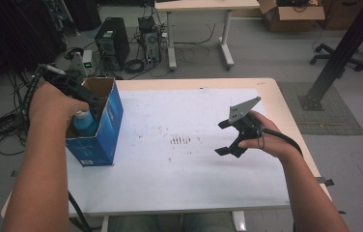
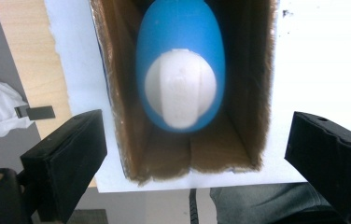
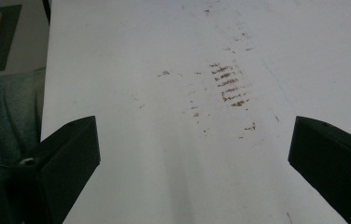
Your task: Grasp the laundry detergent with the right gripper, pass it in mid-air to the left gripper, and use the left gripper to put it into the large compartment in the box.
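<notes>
An open blue cardboard box (image 1: 100, 128) stands upright at the table's left side. Inside it sits a blue bottle (image 1: 85, 123) with a white cap (image 2: 180, 89); the bottle (image 2: 180, 42) stands upright in the box (image 2: 117, 93), seen from above. My left gripper (image 1: 82, 96) hovers over the box's mouth. In its own view the left gripper (image 2: 192, 154) is open, jaws wide apart on either side of the box, touching nothing. My right gripper (image 1: 220, 138) is held over the table's right half, open and with nothing between its jaws (image 3: 192, 158).
A white sheet (image 1: 184, 174) covers the wooden table (image 1: 276, 96), with brown smudges (image 1: 181, 140) at its middle. On the floor behind are computer towers (image 1: 112, 41), cables, a second desk (image 1: 203, 6) and a cardboard box (image 1: 290, 17). A black post (image 1: 339, 53) stands at the right.
</notes>
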Tool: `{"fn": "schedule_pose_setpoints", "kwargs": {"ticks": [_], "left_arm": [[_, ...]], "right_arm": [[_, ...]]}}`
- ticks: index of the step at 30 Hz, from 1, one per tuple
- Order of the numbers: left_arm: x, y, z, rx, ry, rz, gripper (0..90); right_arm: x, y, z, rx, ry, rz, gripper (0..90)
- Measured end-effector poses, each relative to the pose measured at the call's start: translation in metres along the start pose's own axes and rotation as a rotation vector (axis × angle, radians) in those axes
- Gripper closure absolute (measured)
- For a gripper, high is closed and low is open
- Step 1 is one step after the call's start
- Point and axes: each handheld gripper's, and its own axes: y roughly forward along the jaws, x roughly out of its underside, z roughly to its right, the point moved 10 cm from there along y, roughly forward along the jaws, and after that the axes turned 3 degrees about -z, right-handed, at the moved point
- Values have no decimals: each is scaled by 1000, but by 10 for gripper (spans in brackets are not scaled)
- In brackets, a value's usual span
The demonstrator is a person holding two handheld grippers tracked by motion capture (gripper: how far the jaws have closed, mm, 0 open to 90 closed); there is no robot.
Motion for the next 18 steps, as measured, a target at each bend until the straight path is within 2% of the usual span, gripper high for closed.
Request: {"fn": "schedule_pose_setpoints", "kwargs": {"ticks": [4,12,16,18], "left_arm": [[3,-7,3,-8,11,12,3],[8,-26,13,-23,69,38,2],[8,-40,20,-35,110,63,2],[7,-48,24,-43,153,82,3]], "right_arm": [[-1,-2,-2,-1,-6,0,22],[-4,-7,-5,0,-18,0,23],[-6,-12,-5,10,-20,-2,23],[-6,-15,-4,15,-22,-3,24]]}}
